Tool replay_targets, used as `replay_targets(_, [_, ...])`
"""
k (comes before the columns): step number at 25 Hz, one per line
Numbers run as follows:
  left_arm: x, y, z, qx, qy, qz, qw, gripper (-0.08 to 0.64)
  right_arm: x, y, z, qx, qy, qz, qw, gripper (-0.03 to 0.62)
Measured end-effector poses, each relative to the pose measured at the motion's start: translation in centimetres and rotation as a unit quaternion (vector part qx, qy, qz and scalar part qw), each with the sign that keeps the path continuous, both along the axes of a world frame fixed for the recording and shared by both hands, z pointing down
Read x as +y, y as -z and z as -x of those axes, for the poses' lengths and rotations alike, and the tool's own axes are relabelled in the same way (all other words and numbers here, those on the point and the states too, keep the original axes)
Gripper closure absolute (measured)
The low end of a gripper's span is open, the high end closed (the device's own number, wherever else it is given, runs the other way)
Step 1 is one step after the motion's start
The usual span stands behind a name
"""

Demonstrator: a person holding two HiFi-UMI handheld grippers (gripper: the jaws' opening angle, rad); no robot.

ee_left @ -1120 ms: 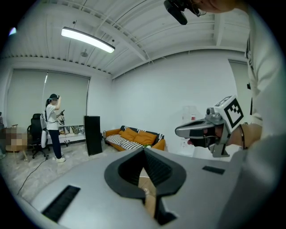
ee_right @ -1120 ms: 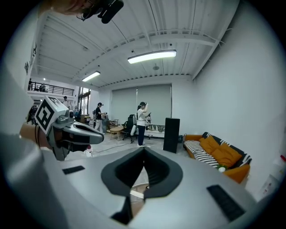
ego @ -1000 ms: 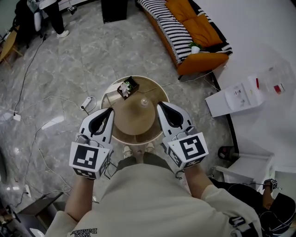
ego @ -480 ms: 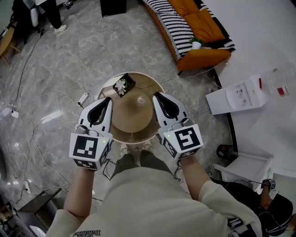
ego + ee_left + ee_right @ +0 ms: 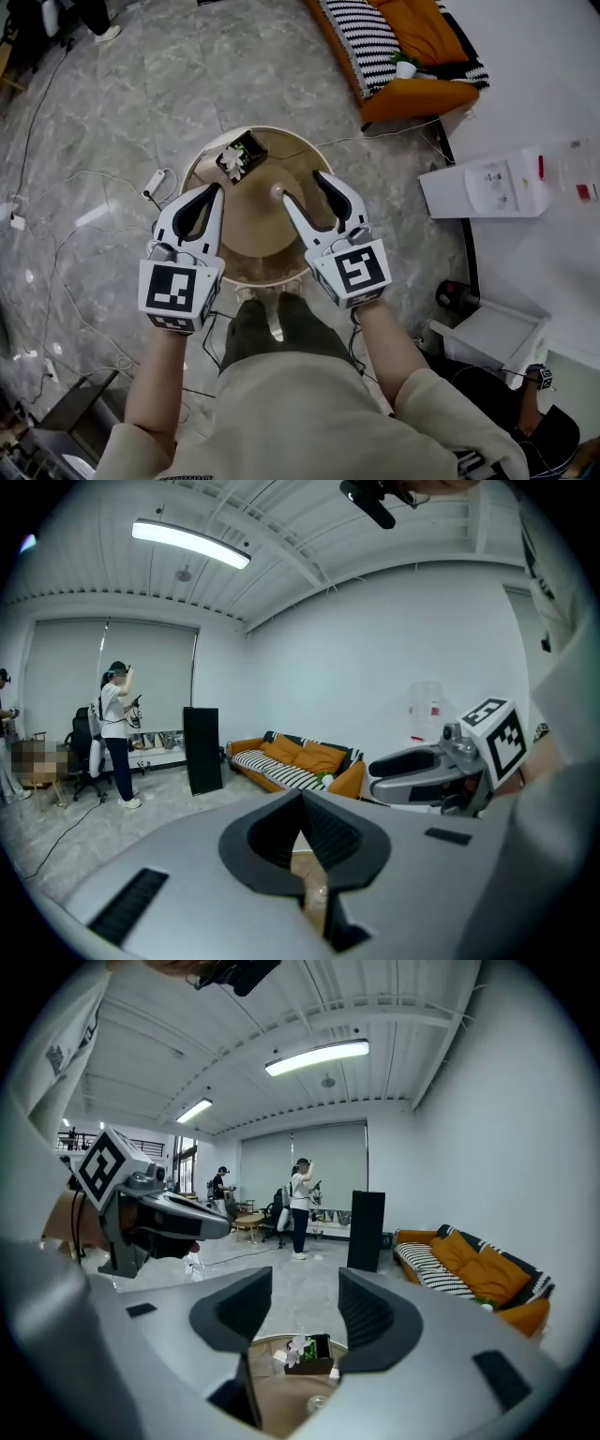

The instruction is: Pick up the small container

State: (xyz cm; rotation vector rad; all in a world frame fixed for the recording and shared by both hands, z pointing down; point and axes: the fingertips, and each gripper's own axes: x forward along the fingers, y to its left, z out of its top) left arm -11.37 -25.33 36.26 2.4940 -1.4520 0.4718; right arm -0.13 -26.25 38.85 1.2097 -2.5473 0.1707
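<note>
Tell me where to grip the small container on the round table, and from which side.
Grip the small container across its sides, coming down from above. It looks small and rounded, standing free near the middle of the table with bare tabletop around it. The right claw, jaws opening and empty, is nearest.

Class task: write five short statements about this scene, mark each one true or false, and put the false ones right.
1. The right gripper has its jaws apart. True: they are opening, and the pads touch nothing.
2. The left gripper holds the small container. False: its jaws are together and empty, and the container stands on the round table.
3. A black box with a white flower stands near the table's far edge. True.
4. The sofa is plain grey. False: it is orange, with a black-and-white striped cover.
5. Both grippers are over the table. True.
</note>
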Motion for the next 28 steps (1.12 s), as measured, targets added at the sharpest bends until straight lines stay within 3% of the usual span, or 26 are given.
replay_targets(10, [-4.4, -9.8, -1.3, 0.009, 0.011, 0.046, 0.9988, 0.554, -4.4, -11.0, -0.3, -0.006, -0.010, 0.053, 0.999, 0.360])
replay_targets(23, [-6.5, -25.7, -1.4, -0.029, -0.012, 0.106, 0.9939, 0.555, -7.4, -27.1, 0.2, -0.003, -0.032, 0.129, 0.991, 0.331])
replay_targets(28, [-7.1, -30.7, -1.9, -0.004, -0.004, 0.131, 0.9913, 0.554, -7.8, -33.9, -0.6, -0.011, -0.064, 0.164, 0.984, 0.313])
